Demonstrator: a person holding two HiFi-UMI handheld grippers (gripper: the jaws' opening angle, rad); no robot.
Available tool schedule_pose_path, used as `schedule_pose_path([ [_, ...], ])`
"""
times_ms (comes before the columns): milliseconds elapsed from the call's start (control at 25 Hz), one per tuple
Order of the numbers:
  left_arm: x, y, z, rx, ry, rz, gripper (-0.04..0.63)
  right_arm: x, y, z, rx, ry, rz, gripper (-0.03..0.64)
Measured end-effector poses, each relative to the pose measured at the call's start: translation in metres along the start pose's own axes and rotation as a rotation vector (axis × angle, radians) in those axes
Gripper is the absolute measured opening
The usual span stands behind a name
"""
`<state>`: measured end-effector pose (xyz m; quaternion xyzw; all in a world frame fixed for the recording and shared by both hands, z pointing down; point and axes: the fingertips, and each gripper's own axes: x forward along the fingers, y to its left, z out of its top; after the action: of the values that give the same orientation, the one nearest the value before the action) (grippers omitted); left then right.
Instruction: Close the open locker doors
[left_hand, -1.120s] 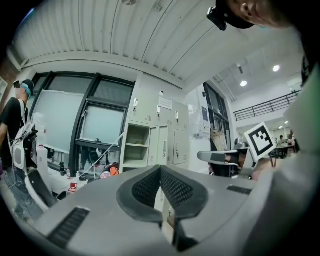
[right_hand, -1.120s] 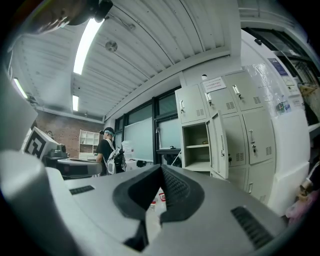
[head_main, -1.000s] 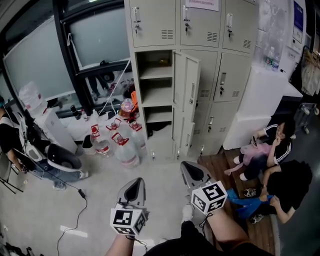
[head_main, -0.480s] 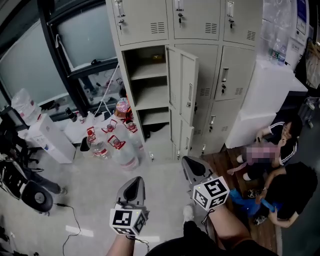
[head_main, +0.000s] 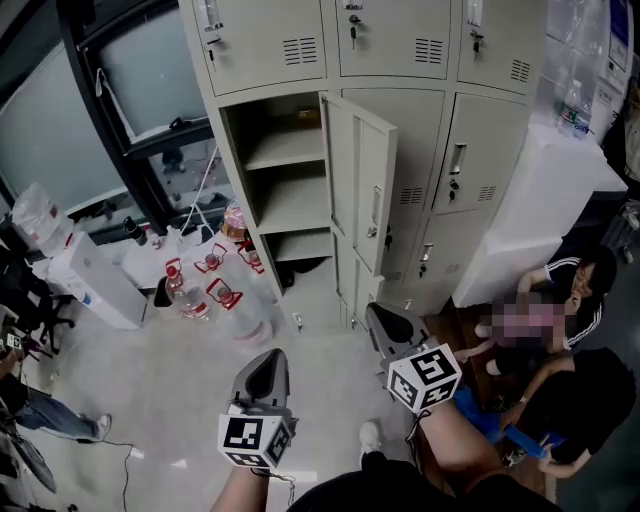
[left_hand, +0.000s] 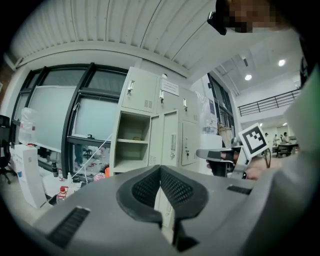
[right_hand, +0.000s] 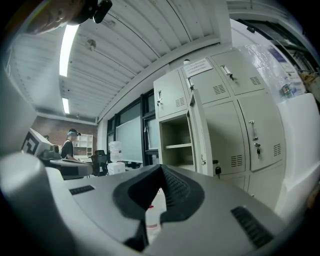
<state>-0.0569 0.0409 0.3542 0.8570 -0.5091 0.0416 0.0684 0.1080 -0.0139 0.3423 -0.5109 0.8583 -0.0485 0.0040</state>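
Observation:
A beige locker block (head_main: 420, 110) stands ahead in the head view. Its middle row's left compartment (head_main: 285, 170) is open, showing bare shelves. The upper door (head_main: 362, 175) swings out toward me, and a lower door (head_main: 366, 297) beneath it is ajar too. My left gripper (head_main: 268, 362) points at the lockers from low in the picture, jaws shut and empty. My right gripper (head_main: 386, 320) is beside it, nearer the lower door, also shut on nothing. The left gripper view shows the open compartment (left_hand: 131, 142) and door (left_hand: 170, 142); the right gripper view shows the door's edge (right_hand: 200, 135).
Several large water bottles (head_main: 215, 290) stand on the floor left of the lockers. A white cabinet (head_main: 540, 200) adjoins the lockers on the right, with two people (head_main: 570, 330) sitting low beside it. A white box (head_main: 85, 280) and a window lie to the left.
The lockers have come closer and larger in the head view as both shut grippers were carried toward them. The seated person at far left has slid out of the picture.

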Motion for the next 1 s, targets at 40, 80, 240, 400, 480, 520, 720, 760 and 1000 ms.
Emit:
schedule_pose_path([
  [40, 0.009, 0.0, 0.002, 0.0, -0.002, 0.002, 0.005, 0.005, -0.008, 0.002, -0.001, 0.0, 0.002, 0.0],
  [80, 0.017, -0.001, 0.004, 0.001, -0.005, 0.004, 0.005, 0.009, -0.016, 0.003, -0.001, -0.001, 0.003, 0.0],
  [240, 0.052, -0.003, 0.013, 0.006, -0.015, 0.009, 0.005, 0.029, -0.049, 0.012, -0.002, -0.008, 0.004, 0.0],
  [400, 0.082, -0.004, 0.016, 0.007, -0.013, 0.014, 0.005, 0.046, -0.076, 0.016, 0.0, -0.014, 0.009, 0.0],
  [480, 0.096, -0.003, 0.021, 0.019, -0.029, 0.021, 0.005, 0.055, -0.088, 0.017, 0.003, -0.016, 0.013, 0.0],
  [520, 0.103, -0.002, 0.023, 0.025, -0.035, 0.025, 0.005, 0.058, -0.093, 0.018, 0.004, -0.017, 0.014, 0.0],
  [720, 0.129, -0.004, 0.022, 0.008, -0.018, 0.031, 0.005, 0.072, -0.114, 0.021, 0.008, -0.029, 0.032, 0.0],
  [760, 0.134, -0.005, 0.022, 0.007, -0.017, 0.032, 0.005, 0.074, -0.118, 0.022, 0.008, -0.031, 0.039, 0.0],
  [1000, 0.155, -0.011, 0.025, 0.017, -0.034, 0.05, 0.005, 0.083, -0.133, 0.026, 0.013, -0.044, 0.074, 0.0],
])
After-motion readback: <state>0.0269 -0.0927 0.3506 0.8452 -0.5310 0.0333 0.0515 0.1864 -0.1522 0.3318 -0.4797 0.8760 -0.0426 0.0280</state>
